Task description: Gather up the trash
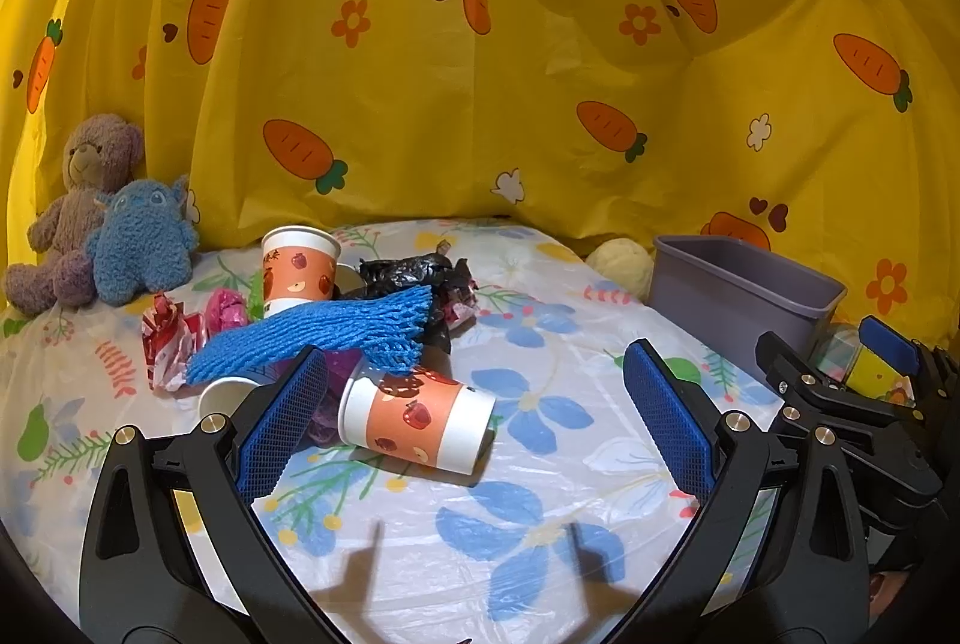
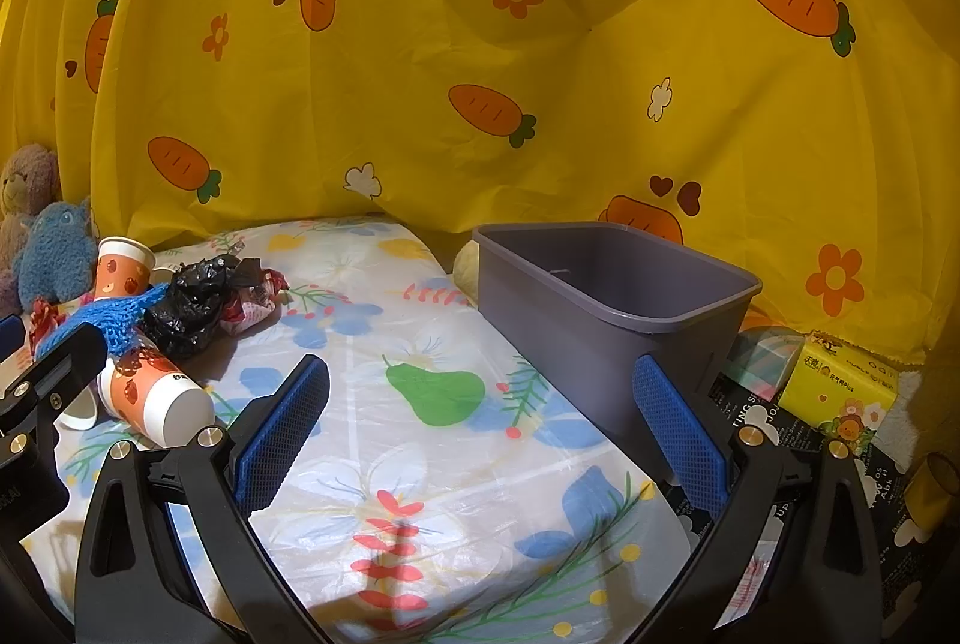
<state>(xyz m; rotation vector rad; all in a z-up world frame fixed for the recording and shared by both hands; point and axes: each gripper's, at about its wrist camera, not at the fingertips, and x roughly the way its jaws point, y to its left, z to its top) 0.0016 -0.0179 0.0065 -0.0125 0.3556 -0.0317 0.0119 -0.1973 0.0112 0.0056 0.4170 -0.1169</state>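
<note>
A trash pile lies on the flowered table cover [image 1: 540, 464]: a tipped paper cup [image 1: 420, 419], an upright paper cup [image 1: 298, 263], a blue foam net [image 1: 318, 332], a crumpled black bag [image 1: 414, 275] and a red-and-white wrapper [image 1: 165, 341]. My left gripper [image 1: 477, 428] is open, low over the table, with the tipped cup just ahead of its left finger. My right gripper [image 2: 480, 431] is open over bare cover, nothing between its fingers. The grey bin [image 2: 606, 308] stands just beyond its right finger. The pile [image 2: 180, 314] lies to its far left.
Two plush toys [image 1: 102, 236] sit at the back left against a yellow carrot-print curtain [image 1: 480, 74]. A pale yarn ball [image 1: 621, 263] lies behind the bin [image 1: 738, 293]. A yellow tissue pack [image 2: 840, 389] and a yellow cup [image 2: 933, 488] lie right of the bin, below table level.
</note>
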